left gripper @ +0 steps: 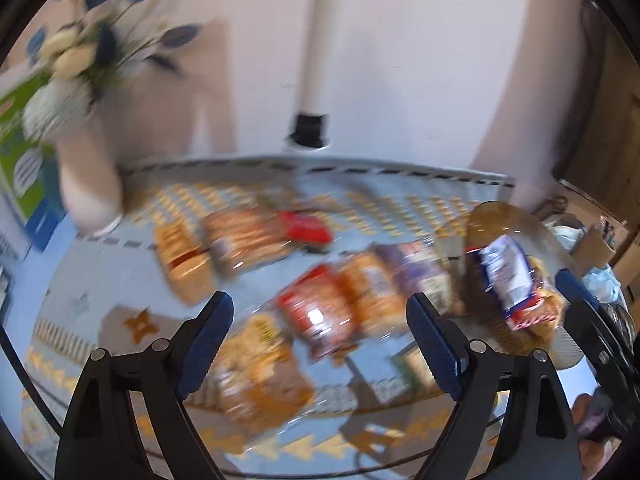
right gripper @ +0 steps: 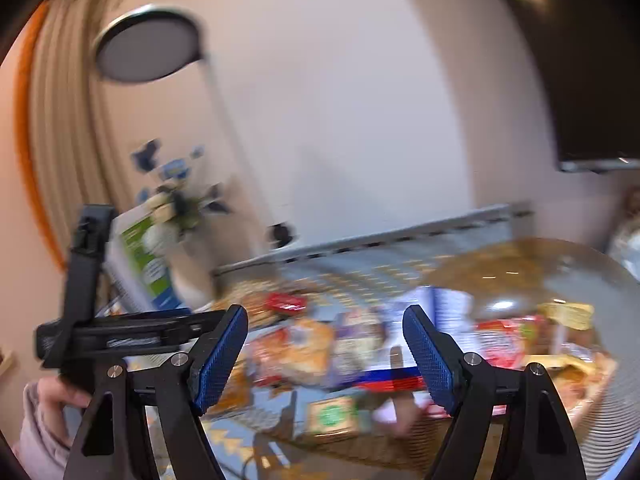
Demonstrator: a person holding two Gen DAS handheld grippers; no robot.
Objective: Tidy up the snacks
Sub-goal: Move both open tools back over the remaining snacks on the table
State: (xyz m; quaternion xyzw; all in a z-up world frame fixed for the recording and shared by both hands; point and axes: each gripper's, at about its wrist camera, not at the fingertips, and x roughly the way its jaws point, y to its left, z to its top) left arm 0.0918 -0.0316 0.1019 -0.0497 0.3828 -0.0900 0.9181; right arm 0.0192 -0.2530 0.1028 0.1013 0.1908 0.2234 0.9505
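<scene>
Looking down from left wrist view, heavy motion blur. Left gripper point(left gripper: 320, 332) has blue pads wide apart, nothing btwn them, hanging above a glass worktop point(left gripper: 120, 280) w/ a blue-and-yellow patterned rug showing through it. Snack packets point(left gripper: 332, 304) lie scattered across the worktop: orange/tan packs point(left gripper: 188, 256) at far left, a small red pack point(left gripper: 306, 228) further back, a red-orange cluster near centre, a purple pack point(left gripper: 416, 268) right of that. A blue-white-red bag point(left gripper: 512, 280) sits in a round woven basket point(left gripper: 504, 220) at right. A vase of blue and cream flowers point(left gripper: 80, 48) stands far left, a green-and-white box point(left gripper: 20, 152) behind it. Part of the right gripper point(left gripper: 592, 320) shows at the right edge.

Right wrist view, also blurred. Right gripper point(right gripper: 326, 352) pads apart, clamped on nothing; packets lie beyond the gap, on the worktop. The basket point(right gripper: 520, 256) at right holds red and yellow packs point(right gripper: 520, 336). A green-label pack point(right gripper: 332, 416) lies near, lower centre. The left gripper point(right gripper: 140, 332) is seen side-on at left, a hand point(right gripper: 60, 396) in a pale sleeve gripping it. Flowers and green box at far left, a round mirror-like disc point(right gripper: 148, 48) on the wall above.
</scene>
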